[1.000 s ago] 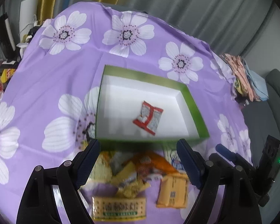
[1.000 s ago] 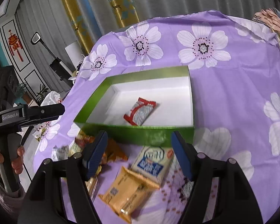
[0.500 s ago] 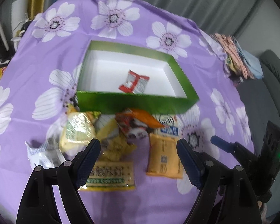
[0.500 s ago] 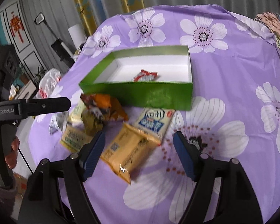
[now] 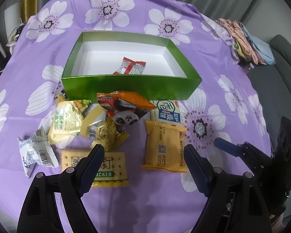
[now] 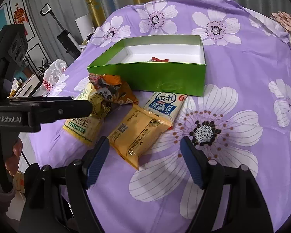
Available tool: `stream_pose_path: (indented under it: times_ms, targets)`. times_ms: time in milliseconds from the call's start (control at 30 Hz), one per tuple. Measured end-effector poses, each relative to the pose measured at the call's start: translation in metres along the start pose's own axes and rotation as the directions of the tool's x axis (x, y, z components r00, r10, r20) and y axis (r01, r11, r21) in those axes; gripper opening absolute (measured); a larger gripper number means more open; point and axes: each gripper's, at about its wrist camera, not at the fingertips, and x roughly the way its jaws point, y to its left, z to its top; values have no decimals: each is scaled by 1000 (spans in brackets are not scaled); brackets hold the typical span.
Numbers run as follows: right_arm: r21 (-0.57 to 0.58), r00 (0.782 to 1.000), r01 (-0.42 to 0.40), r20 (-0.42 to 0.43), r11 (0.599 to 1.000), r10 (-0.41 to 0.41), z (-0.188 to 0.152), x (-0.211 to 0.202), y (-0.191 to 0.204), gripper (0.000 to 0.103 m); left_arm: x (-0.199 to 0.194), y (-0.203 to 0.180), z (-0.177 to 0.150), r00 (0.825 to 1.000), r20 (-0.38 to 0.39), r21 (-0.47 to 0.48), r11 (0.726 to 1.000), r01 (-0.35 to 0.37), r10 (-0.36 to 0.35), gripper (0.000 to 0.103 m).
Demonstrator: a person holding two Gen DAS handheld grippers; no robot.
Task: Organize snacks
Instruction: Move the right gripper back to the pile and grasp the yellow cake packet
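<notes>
A green box [image 5: 130, 86] with a white inside stands on the purple flowered cloth and holds one red-and-silver snack packet [image 5: 131, 68]. In front of it lie several loose snacks: an orange panda bag [image 5: 124, 106], a yellow-orange packet [image 5: 164, 145], a blue-and-white packet [image 5: 167, 112], a soda cracker pack [image 5: 106, 167], a pale green-yellow bag [image 5: 67, 122] and a white packet [image 5: 35, 153]. My left gripper [image 5: 143, 165] is open and empty above the crackers and the yellow-orange packet. My right gripper [image 6: 144, 160] is open and empty, with the yellow-orange packet [image 6: 139, 134] between its fingers.
The box [image 6: 151, 77] also shows in the right wrist view. Folded cloths [image 5: 246, 38] lie at the table's far right edge, beside a grey sofa [image 5: 285, 58]. A white plastic bag [image 6: 54, 73] and furniture stand past the table's left edge.
Both grippers have pulled back and down from the box toward the loose snacks, which now fill the near view. Both jaws stayed open. No snack has moved.
</notes>
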Motion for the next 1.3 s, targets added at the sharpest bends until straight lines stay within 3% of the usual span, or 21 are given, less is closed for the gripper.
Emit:
stream_pose_path:
  times_ms: [433,767,1200,1300]
  targets:
    - [-13,999,-34,-31,999,33,-10,15,8,76,21,-17,-5,999,-50,56,998,22,-19,84]
    - [-15,997,-66,-50,998,65,-14,26,9,76,42,-21,-10,993,-99,76,994,78,-70,84]
    - [-60,996,-84,-42,995,82,-16,37,13,74,65,-11,-8,984,-137,3,993,117,-115,84]
    - [-73,996,-87,-41,994,84,-15,40,15,68,67,-11,-5,983,-134,-1,992,129,-128,77]
